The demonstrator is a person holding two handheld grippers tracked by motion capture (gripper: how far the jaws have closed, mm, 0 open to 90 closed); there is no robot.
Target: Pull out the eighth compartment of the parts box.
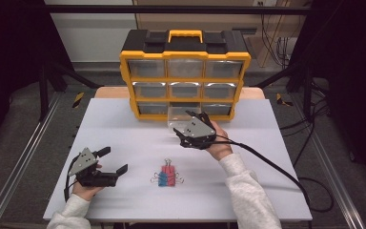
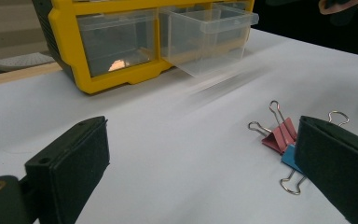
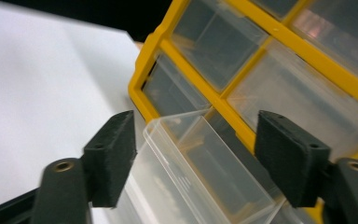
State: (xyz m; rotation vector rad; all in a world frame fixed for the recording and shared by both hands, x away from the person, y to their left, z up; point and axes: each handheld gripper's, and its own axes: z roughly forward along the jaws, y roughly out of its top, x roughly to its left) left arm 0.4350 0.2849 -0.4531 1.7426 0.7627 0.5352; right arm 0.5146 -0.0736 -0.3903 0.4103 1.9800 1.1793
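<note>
A yellow and black drawer cabinet (image 1: 185, 53) with clear drawers stands at the back of the white table (image 1: 124, 129). Its bottom middle drawer (image 1: 180, 116) is pulled out. My right gripper (image 1: 185, 125) hovers at that drawer's front and is open. In the right gripper view the clear drawer (image 3: 205, 172) lies between the jaws of the right gripper (image 3: 196, 140), and neither pad touches it. My left gripper (image 1: 116, 160) rests open at the front left with nothing in it. A pink binder clip (image 2: 279, 137) and a blue binder clip (image 2: 290, 158) lie side by side just ahead of its right jaw.
The binder clips (image 1: 167, 177) lie at the table's front middle, between the two hands. The other cabinet drawers (image 1: 148, 89) are pushed in. A black cable (image 1: 267, 164) trails from the right gripper across the table's right side. Dark frame posts stand on both sides.
</note>
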